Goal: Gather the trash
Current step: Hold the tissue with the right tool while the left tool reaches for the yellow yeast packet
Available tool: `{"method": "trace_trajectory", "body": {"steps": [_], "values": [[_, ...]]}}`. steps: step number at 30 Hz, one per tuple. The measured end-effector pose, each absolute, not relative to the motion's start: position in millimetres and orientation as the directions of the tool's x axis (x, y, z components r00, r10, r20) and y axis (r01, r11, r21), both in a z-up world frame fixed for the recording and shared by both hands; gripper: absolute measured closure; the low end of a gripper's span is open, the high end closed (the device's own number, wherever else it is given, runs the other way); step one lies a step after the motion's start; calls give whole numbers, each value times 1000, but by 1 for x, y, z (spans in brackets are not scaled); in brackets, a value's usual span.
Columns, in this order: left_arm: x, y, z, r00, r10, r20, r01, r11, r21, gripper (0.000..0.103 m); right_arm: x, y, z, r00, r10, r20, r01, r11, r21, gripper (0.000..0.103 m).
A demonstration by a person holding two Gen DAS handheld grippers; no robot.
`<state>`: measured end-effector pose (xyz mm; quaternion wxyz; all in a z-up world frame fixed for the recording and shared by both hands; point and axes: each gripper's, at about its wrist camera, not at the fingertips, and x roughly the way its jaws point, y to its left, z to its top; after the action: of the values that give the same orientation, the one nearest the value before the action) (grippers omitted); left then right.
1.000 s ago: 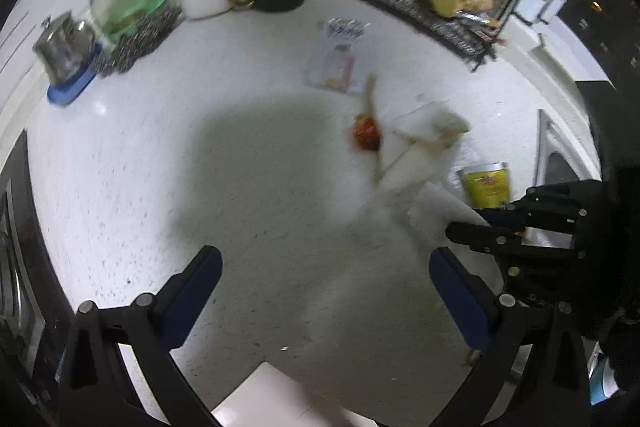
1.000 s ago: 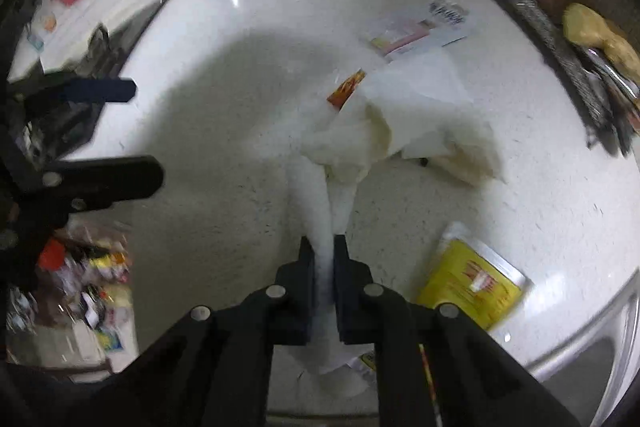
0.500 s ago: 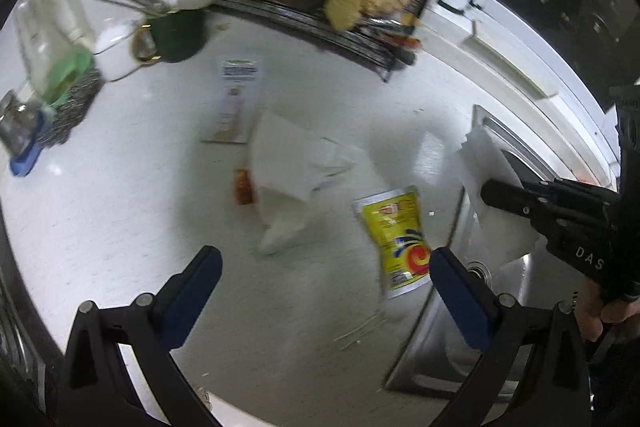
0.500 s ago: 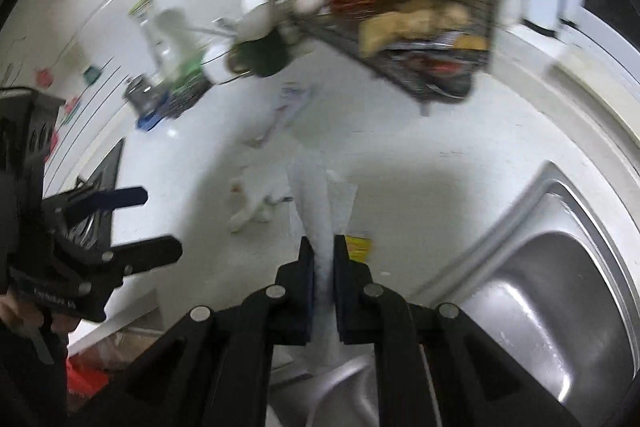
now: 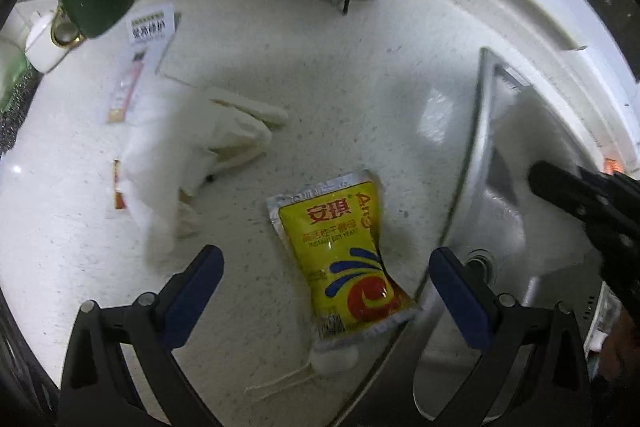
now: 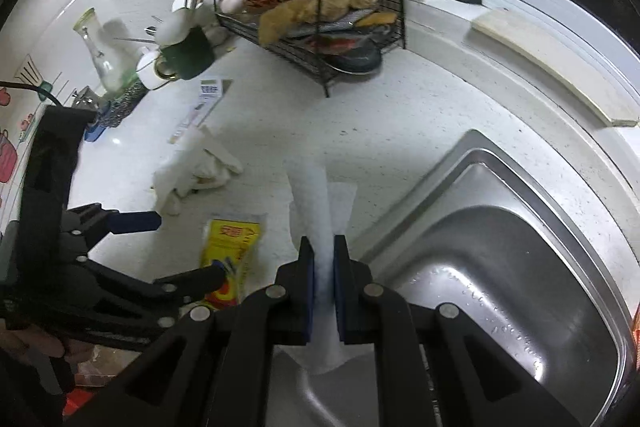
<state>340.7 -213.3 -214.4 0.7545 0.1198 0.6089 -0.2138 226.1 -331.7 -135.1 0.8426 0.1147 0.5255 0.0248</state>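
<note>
A yellow yeast packet (image 5: pixel 340 247) lies flat on the white counter (image 5: pixel 360 99) by the sink's edge. My left gripper (image 5: pixel 324 267) hangs open just above it, one blue finger on either side of the packet, touching nothing. In the right wrist view the packet (image 6: pixel 232 243) and the left gripper (image 6: pixel 188 245) are at lower left. My right gripper (image 6: pixel 324 267) is shut on a white paper towel (image 6: pixel 316 195), held up over the sink's rim (image 6: pixel 452 155). A crumpled white tissue heap (image 5: pixel 180 163) lies left of the packet, with a small orange wrapper (image 5: pixel 117 187) partly under it.
A printed leaflet (image 5: pixel 144 59) lies beyond the tissue heap. A dark green mug (image 6: pixel 188 55) with utensils, a white cup and a glass bottle (image 6: pixel 100 55) stand at the back. A black wire rack (image 6: pixel 320 7) holds food. The steel sink (image 6: pixel 520 287) fills the right side.
My left gripper has swung right and sunk over the yellow packet. My right gripper has lifted the paper towel off the counter and carried it to the sink's edge, rolling as it went.
</note>
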Motion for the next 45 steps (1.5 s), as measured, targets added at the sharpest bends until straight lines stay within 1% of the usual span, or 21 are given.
{"method": "trace_trajectory", "body": {"steps": [3,4,5,8,9,11,12,14,18,19,21,24,25,26,27,29,36,38,41,45], "values": [[347,-217,-228,163,-154,-975,449,891,-66,7,225,-335,-144,431,170,-886,84,970,227,95],[349,-218,-233,159,-137,-978,446,893,-53,12,225,-336,-146,425,174,-888,84,970,230,95],[350,-219,-236,158,-124,-980,447,894,-41,14,225,-336,-148,420,176,-890,83,969,231,95],[350,-224,-240,192,-75,-979,460,888,22,17,227,-338,-153,410,188,-893,80,967,240,95],[350,-224,-240,191,-75,-979,459,888,21,19,228,-338,-154,407,195,-892,79,966,247,95],[349,-224,-237,191,-74,-979,451,892,20,34,230,-340,-155,408,204,-890,79,963,257,95],[347,-225,-237,191,-74,-979,450,893,20,35,231,-341,-155,411,204,-888,76,963,257,95],[343,-227,-235,194,-85,-977,479,878,19,44,234,-343,-155,417,205,-886,77,963,259,95],[338,-227,-234,194,-98,-976,483,876,8,50,237,-343,-156,417,218,-882,84,957,276,95],[336,-225,-232,193,-109,-975,484,875,-1,58,237,-342,-156,416,220,-882,82,957,277,95],[334,-220,-229,190,-121,-974,478,878,-16,61,236,-338,-154,414,217,-884,77,959,272,95],[337,-217,-219,206,-141,-968,480,877,-26,70,235,-331,-153,411,234,-881,70,956,286,95],[337,-214,-214,213,-149,-966,477,879,-30,73,234,-329,-151,410,234,-882,66,956,284,95],[338,-213,-208,220,-164,-962,472,881,-43,94,234,-327,-149,411,233,-881,63,957,282,95],[338,-210,-202,230,-164,-959,461,886,-41,98,233,-324,-146,413,236,-880,58,957,284,95],[337,-201,-188,254,-183,-950,461,886,-48,101,233,-318,-139,415,236,-878,48,959,281,95],[328,-165,-151,302,-245,-921,469,880,-80,103,224,-297,-105,472,221,-853,27,964,265,95],[315,-153,-135,323,-258,-911,472,878,-81,103,221,-287,-98,477,221,-851,12,966,258,95],[310,-136,-123,334,-288,-897,452,884,-116,103,217,-274,-91,478,247,-843,-5,960,279,95],[313,-121,-127,326,-296,-898,424,895,-141,102,215,-262,-89,483,244,-841,-15,962,271,95]]}}
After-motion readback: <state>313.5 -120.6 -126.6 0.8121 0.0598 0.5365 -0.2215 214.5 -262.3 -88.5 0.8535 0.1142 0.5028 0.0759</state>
